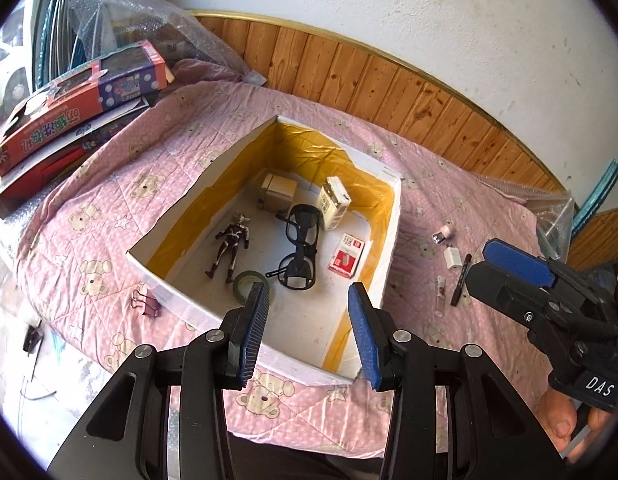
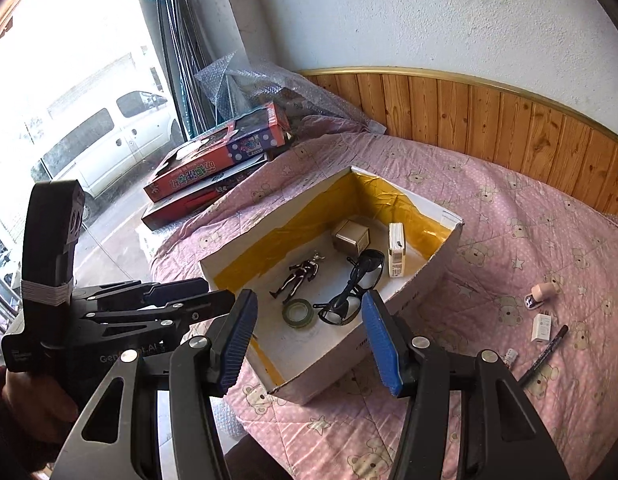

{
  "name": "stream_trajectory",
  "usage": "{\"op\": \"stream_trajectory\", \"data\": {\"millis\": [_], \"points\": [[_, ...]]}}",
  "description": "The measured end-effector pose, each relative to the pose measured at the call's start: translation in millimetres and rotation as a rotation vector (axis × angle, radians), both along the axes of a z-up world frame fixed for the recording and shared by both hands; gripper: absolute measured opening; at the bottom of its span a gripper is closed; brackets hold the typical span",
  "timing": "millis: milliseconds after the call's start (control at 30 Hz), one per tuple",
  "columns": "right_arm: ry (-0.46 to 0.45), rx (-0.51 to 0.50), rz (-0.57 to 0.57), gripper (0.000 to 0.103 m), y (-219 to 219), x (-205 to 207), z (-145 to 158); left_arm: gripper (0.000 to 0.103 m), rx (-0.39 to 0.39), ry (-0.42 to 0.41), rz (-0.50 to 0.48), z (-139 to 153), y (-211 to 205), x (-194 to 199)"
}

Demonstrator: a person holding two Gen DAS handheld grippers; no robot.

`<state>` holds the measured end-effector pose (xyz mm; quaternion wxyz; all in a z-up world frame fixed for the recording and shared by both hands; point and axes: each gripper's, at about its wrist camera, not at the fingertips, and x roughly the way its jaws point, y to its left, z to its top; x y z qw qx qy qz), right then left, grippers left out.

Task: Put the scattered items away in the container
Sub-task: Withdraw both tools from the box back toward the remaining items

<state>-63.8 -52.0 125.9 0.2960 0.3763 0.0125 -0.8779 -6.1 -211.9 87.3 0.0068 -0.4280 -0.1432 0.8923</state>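
Note:
A white box (image 1: 181, 304) (image 2: 421, 284) lined with yellow tape sits on a pink quilt. Inside lie a toy figure (image 1: 229, 246), black glasses (image 1: 301, 248), a tape roll (image 1: 249, 284), a red-and-white packet (image 1: 346, 256), a white carton (image 1: 335, 202) and a brown cube (image 1: 278, 192). On the quilt to the right lie a pink item (image 2: 543, 294), a small white box (image 2: 543, 328), a black pen (image 2: 545, 354) and a vial (image 2: 511, 356). A purple binder clip (image 1: 147, 300) lies left of the box. My left gripper (image 1: 309, 336) hangs open over the near wall, empty. My right gripper (image 2: 311, 340) is open and empty too.
Colourful toy cartons (image 1: 81, 92) and bubble wrap (image 1: 157, 28) are stacked beyond the quilt's left edge. A wood-panelled wall (image 1: 409, 92) runs behind. Through a window at the left stands a white van (image 2: 109, 140). A hand (image 1: 565, 428) holds the right gripper at the right of the left wrist view.

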Motion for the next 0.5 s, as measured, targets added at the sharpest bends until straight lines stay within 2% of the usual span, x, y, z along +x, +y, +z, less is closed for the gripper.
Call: {"op": "stream_trajectory", "data": {"millis": [500], "points": [[0.036,-0.085,-0.069,0.056,61,60,11,0.044,-0.012,0.065,-0.068,28,51,39]]}}
